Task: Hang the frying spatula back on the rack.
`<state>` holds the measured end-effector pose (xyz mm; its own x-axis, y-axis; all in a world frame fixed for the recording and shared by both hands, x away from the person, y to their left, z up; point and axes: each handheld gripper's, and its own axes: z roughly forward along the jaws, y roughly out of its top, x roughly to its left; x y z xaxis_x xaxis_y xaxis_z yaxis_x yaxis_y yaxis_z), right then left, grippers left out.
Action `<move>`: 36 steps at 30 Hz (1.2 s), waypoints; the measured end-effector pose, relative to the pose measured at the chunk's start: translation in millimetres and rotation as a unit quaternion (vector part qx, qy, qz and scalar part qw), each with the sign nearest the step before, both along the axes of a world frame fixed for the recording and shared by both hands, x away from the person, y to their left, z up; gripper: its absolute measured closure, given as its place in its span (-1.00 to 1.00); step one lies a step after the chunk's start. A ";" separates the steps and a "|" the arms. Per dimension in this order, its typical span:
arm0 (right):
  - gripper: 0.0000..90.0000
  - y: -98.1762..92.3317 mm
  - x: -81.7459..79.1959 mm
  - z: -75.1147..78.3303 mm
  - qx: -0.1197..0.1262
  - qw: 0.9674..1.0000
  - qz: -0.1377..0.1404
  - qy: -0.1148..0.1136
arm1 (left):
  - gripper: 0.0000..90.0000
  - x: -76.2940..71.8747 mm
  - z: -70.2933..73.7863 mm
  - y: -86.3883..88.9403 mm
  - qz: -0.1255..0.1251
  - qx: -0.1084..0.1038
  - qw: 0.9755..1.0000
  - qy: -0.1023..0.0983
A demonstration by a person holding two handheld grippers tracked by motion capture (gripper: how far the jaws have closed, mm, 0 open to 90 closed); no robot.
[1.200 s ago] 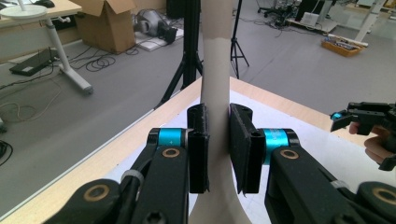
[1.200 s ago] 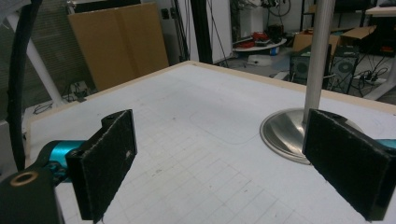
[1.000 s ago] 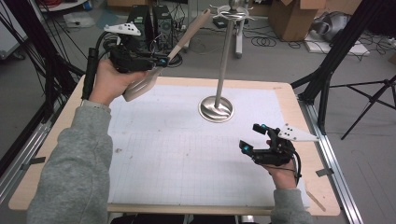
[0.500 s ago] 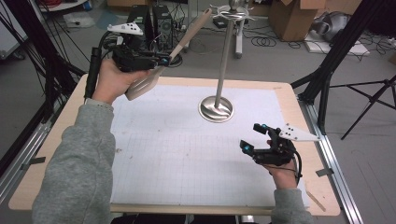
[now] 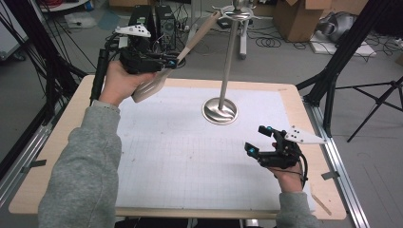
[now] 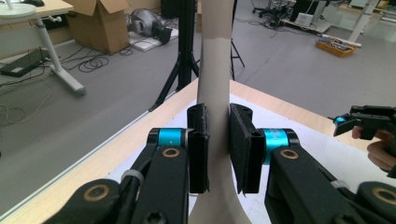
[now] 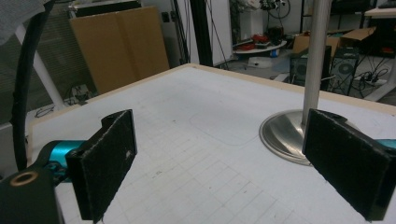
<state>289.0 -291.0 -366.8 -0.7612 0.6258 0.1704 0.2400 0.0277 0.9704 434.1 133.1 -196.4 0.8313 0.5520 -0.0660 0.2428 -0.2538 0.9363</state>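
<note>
A beige kitchen utensil [image 5: 161,76] with a broad grey blade and a tan handle is held up above the table's far left corner. My left gripper [image 5: 175,60] is shut on its neck, and the handle tip reaches up toward the pronged top [image 5: 236,10] of a metal stand [image 5: 228,61]. In the left gripper view the utensil [image 6: 215,56] rises between the pressed pads [image 6: 198,149]. The stand's round base [image 5: 219,111] rests on the white mat. My right gripper [image 5: 259,139] stands open, low at the near right, with nothing between its pads [image 7: 106,158].
A white gridded mat [image 5: 190,156] covers the wooden table [image 5: 52,156]. The stand's pole [image 7: 315,56] and base [image 7: 285,135] lie just ahead of the right gripper. Black tripod legs [image 5: 332,80], cardboard boxes and cables surround the table on the floor.
</note>
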 end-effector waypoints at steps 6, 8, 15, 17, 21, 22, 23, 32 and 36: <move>-0.81 1.0 -0.5 0.0 -0.002 1.000 0.001 0.001 | 0.72 -3.8 4.4 5.3 0.002 -0.007 1.000 -0.006; -0.81 1.2 -1.0 0.2 -0.003 1.000 0.002 0.001 | 0.72 -6.4 6.0 6.0 -0.002 -0.011 1.000 -0.009; -0.81 2.3 -1.7 0.4 -0.002 1.000 0.001 -0.001 | 0.72 -12.9 8.4 4.5 -0.010 -0.009 1.000 -0.014; -0.81 2.5 -1.8 0.5 -0.003 1.000 0.002 -0.003 | 0.72 -13.2 7.7 4.0 -0.011 -0.008 1.000 -0.014; -0.81 1.9 -2.1 0.7 -0.001 1.000 0.001 -0.004 | 0.72 -13.1 5.0 1.7 -0.011 -0.007 1.000 -0.012; -0.81 1.8 -2.2 0.8 -0.001 1.000 0.001 -0.004 | 0.72 -12.7 4.4 1.3 -0.013 -0.004 1.000 -0.013; -0.81 1.7 -2.2 0.8 -0.001 1.000 0.001 -0.004 | 0.73 -12.4 3.7 0.7 -0.011 -0.003 1.000 -0.013; -0.81 1.5 -2.0 0.9 -0.002 1.000 0.001 -0.005 | 0.72 -10.2 -0.5 0.4 -0.010 -0.004 1.000 -0.008; -0.81 2.0 -2.4 0.9 -0.002 1.000 0.001 -0.001 | 0.72 -9.4 -2.6 -2.0 -0.010 0.002 1.000 -0.006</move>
<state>286.6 -288.9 -365.9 -0.7625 0.6252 0.1665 0.2381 0.0320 0.9707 424.7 131.1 -199.0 0.8425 0.5360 -0.0543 0.2269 -0.2615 0.9381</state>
